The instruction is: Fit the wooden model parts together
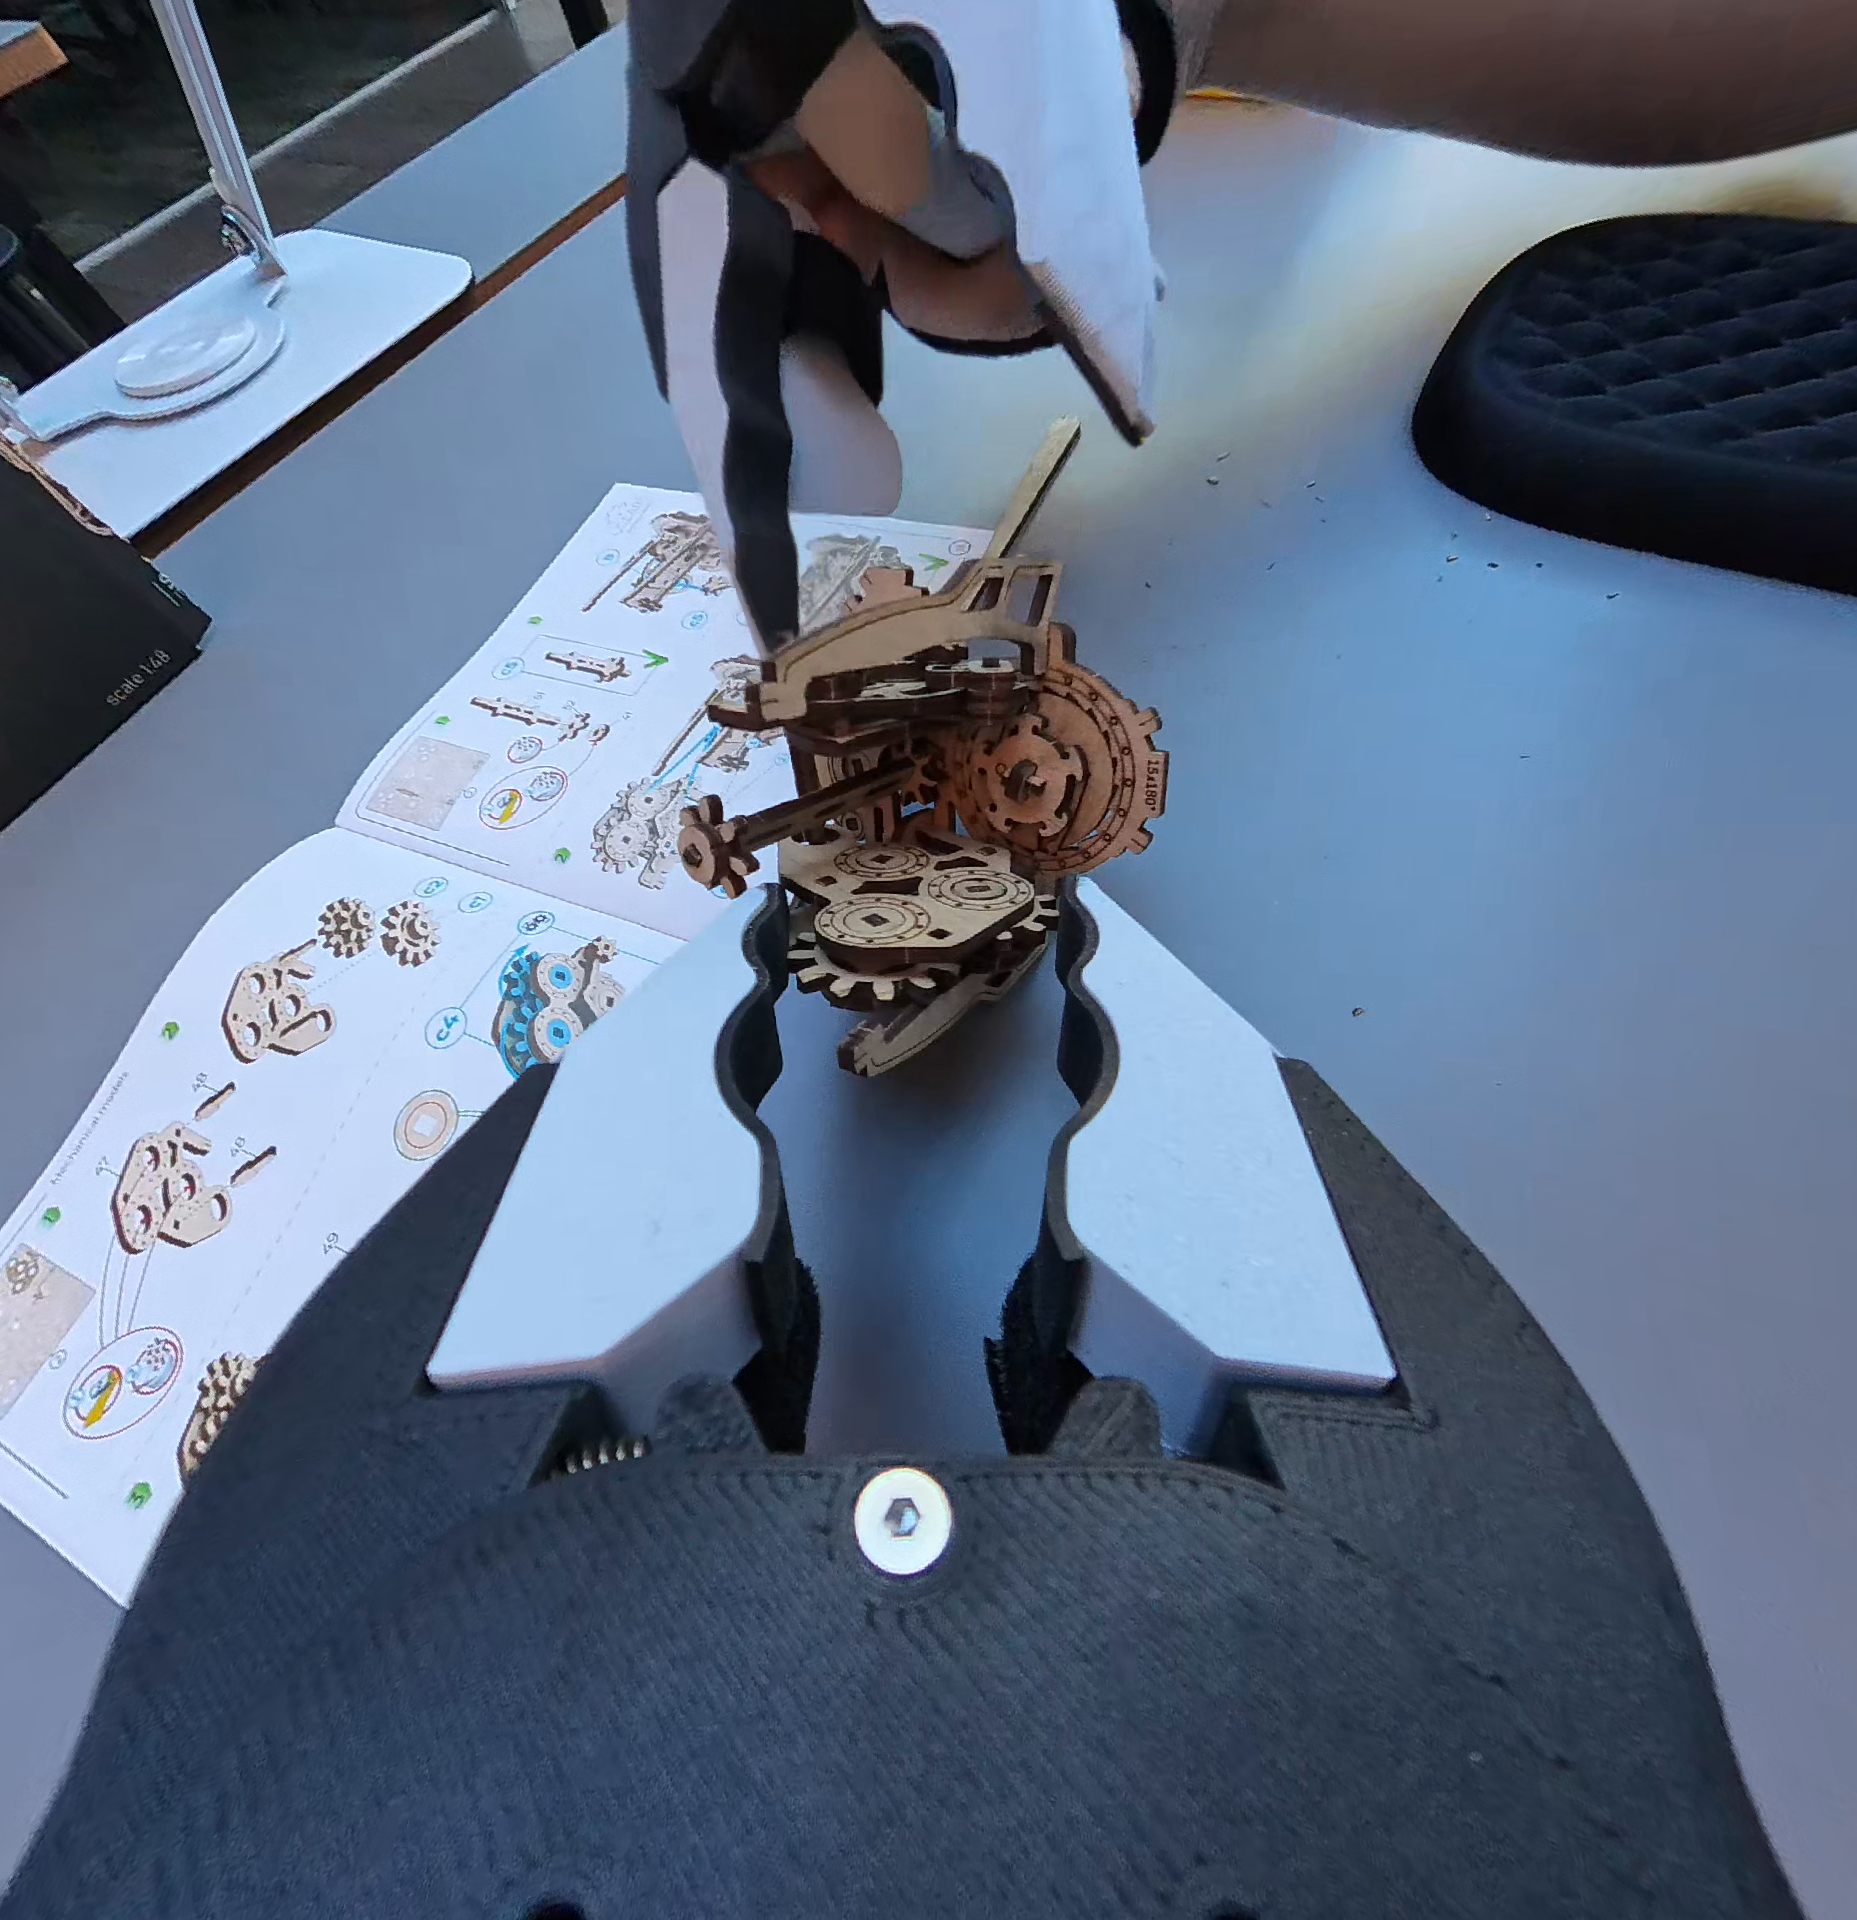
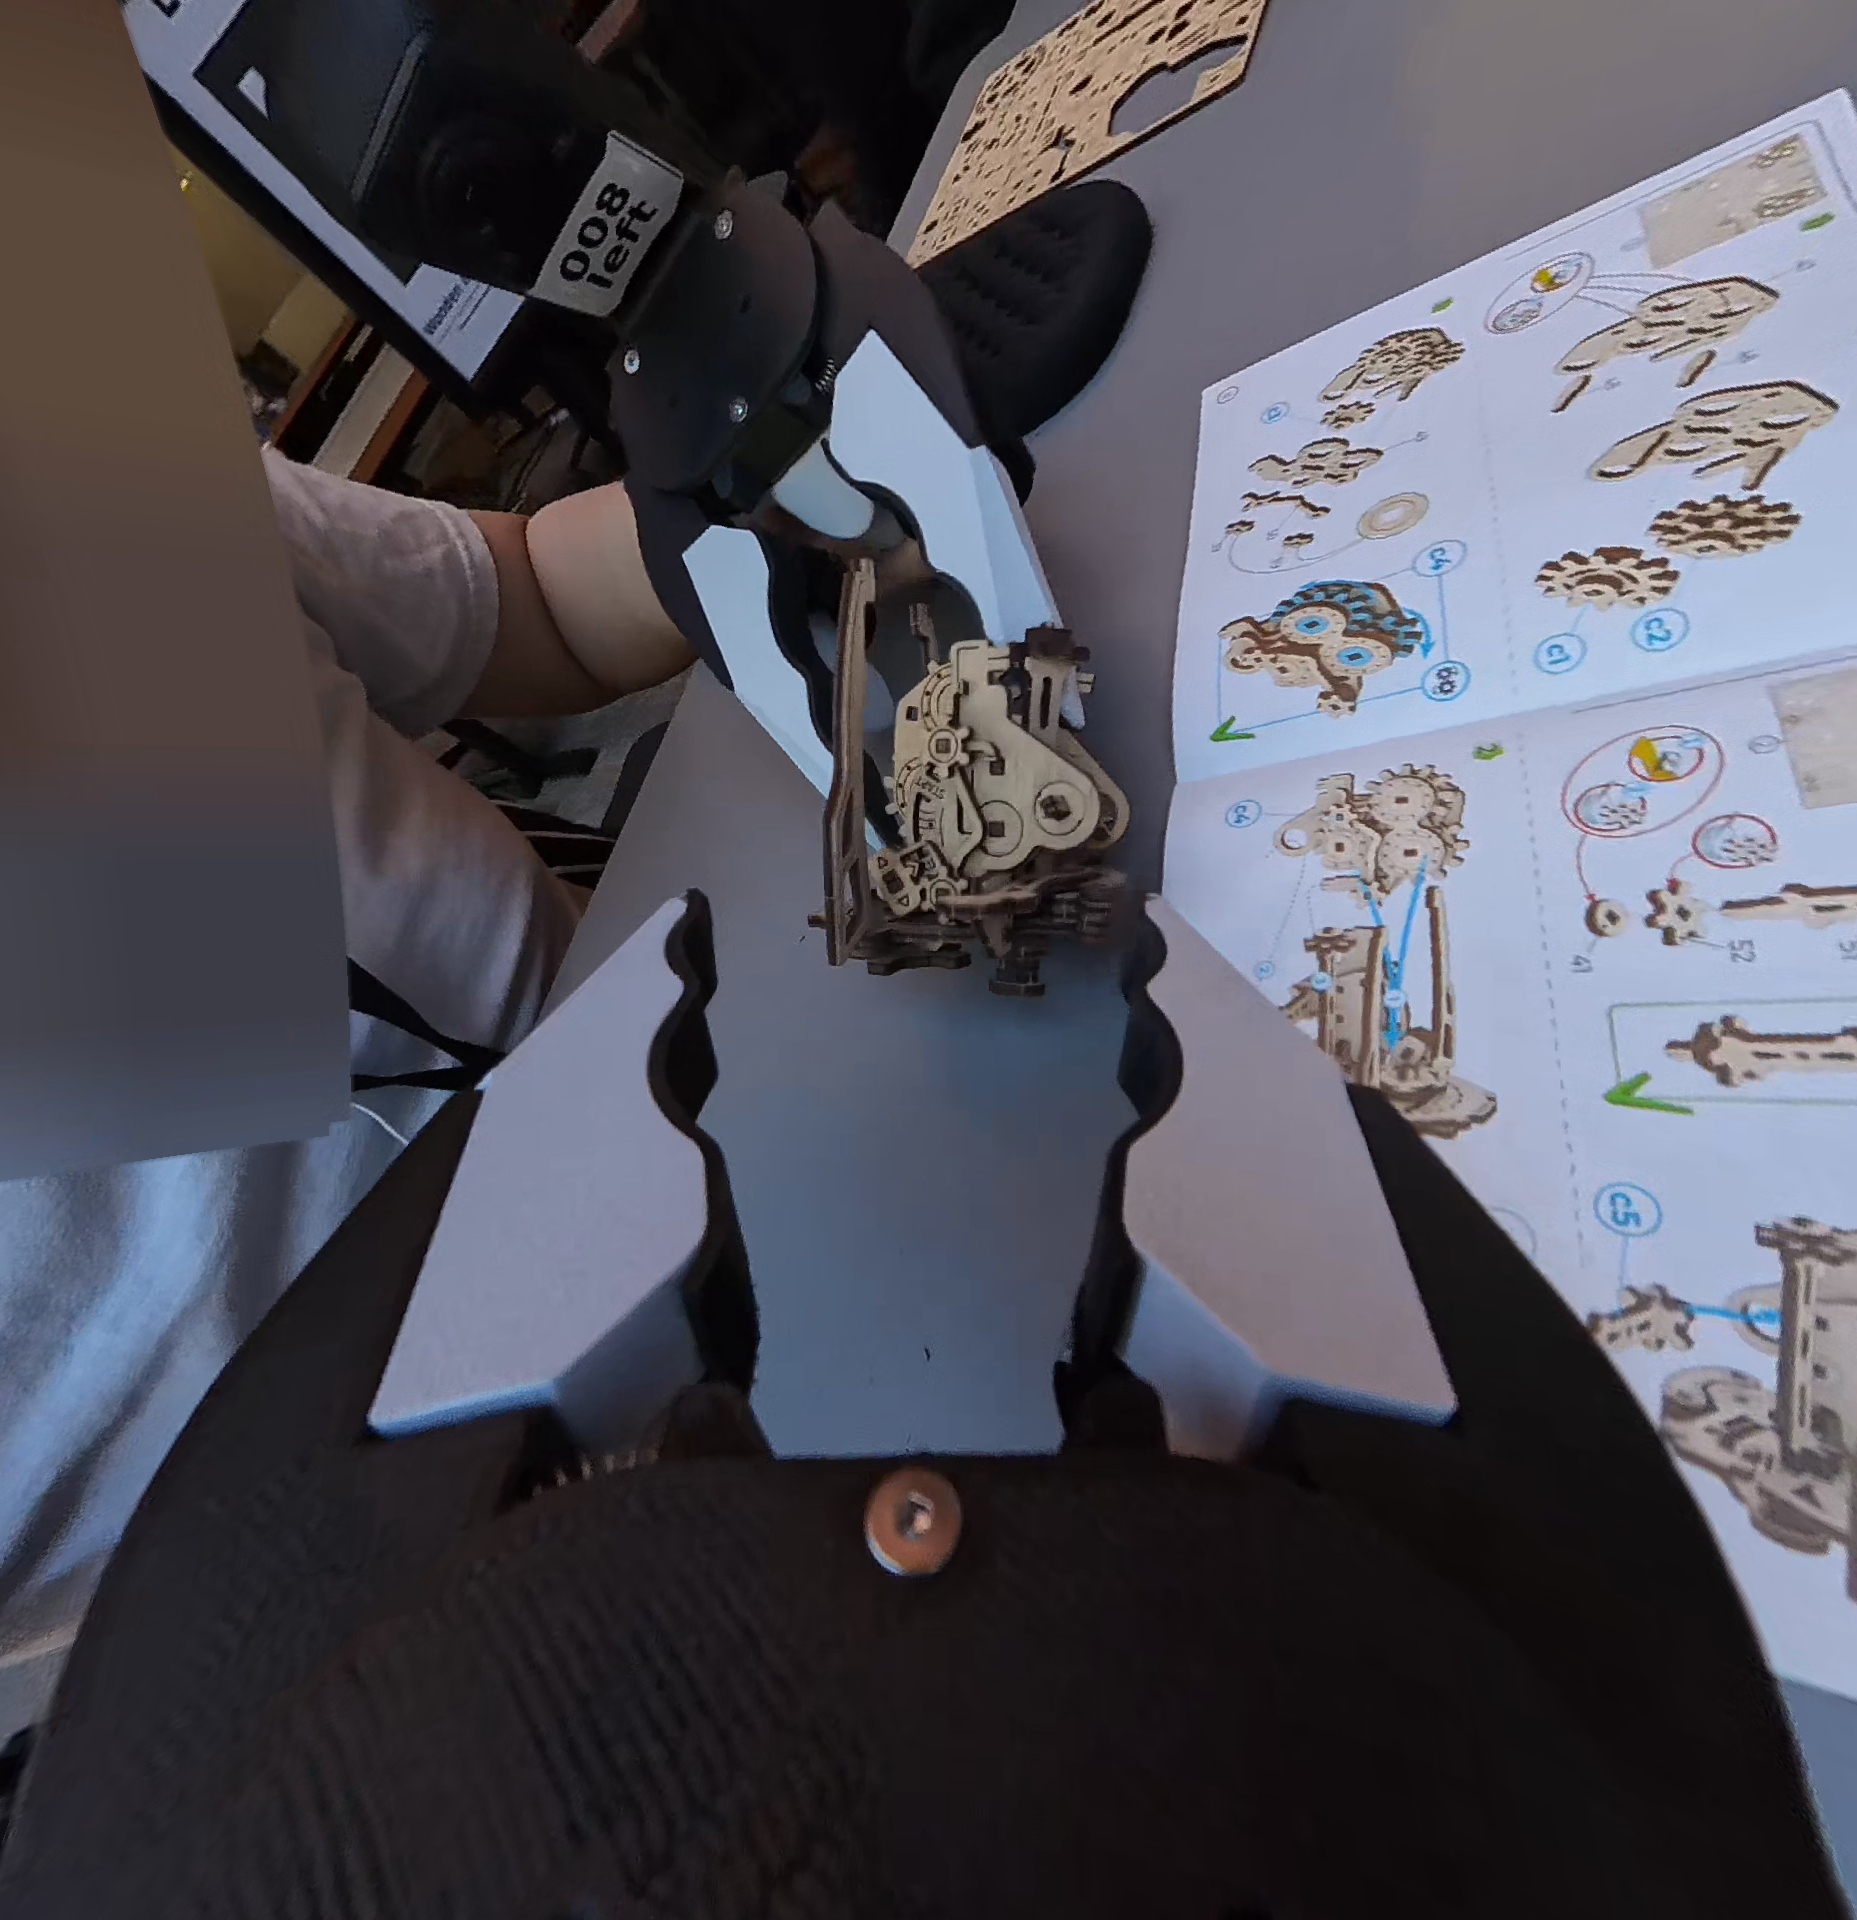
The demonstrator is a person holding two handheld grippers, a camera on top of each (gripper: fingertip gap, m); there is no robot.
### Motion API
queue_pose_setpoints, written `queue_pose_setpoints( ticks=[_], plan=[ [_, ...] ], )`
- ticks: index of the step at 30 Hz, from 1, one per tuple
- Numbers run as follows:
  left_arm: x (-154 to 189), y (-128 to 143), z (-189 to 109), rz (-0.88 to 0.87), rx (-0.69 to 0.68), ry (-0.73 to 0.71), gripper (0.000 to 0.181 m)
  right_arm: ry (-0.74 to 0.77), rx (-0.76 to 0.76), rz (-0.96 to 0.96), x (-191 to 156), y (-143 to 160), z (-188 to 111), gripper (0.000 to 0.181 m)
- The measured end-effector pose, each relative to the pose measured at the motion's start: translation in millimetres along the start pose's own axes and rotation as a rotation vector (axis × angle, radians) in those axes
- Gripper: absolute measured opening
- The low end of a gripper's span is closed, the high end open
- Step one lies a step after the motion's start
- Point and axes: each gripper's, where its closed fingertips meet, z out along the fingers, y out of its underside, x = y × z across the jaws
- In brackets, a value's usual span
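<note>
A partly built wooden model [image 1: 934,769] of gears, a frame and an axle with a small cog sits tilted over the grey table [image 1: 1423,935]. My left gripper [image 1: 919,909] has its fingertips closed against the model's flat gear plate at the near end. My right gripper [image 1: 955,525] comes down from above with its jaws wide apart, one finger [image 1: 763,582] touching the model's top frame. In the right wrist view the model [image 2: 986,790] lies just beyond my open right gripper [image 2: 924,914], with the left gripper [image 2: 950,727] holding it from the far side.
An open instruction booklet [image 1: 384,987] lies left of the model and also shows in the right wrist view [image 2: 1526,623]. A black mesh pad [image 1: 1682,395], a white stand base [image 1: 228,343], a black box [image 1: 51,644] and a punched wooden sheet [image 2: 1090,94] ring the work spot. The left gripper's tips are roughly 5 cm from the right gripper's.
</note>
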Motion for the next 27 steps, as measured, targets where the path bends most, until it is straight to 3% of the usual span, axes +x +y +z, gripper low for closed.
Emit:
queue_pose_setpoints(
  ticks=[4,10,17,27],
  plan=[
    [-0.2,0.0,0.1,0.010,0.000,-0.006,0.051,-0.138,-0.114,0.114,3.9,0.1,10.6,0.083],
    [0.3,0.3,-0.6,0.034,0.003,-0.013,0.051,-0.208,-0.302,0.174,4.2,19.2,26.8,0.079],
    [1.1,0.2,-1.1,0.051,0.008,-0.012,0.051,-0.342,-0.283,0.342,3.0,15.5,28.6,0.074],
    [9.8,-4.9,-3.7,0.140,0.051,-0.017,0.051,-0.419,-0.209,0.377,-7.2,11.9,24.5,0.067]
  ],
)
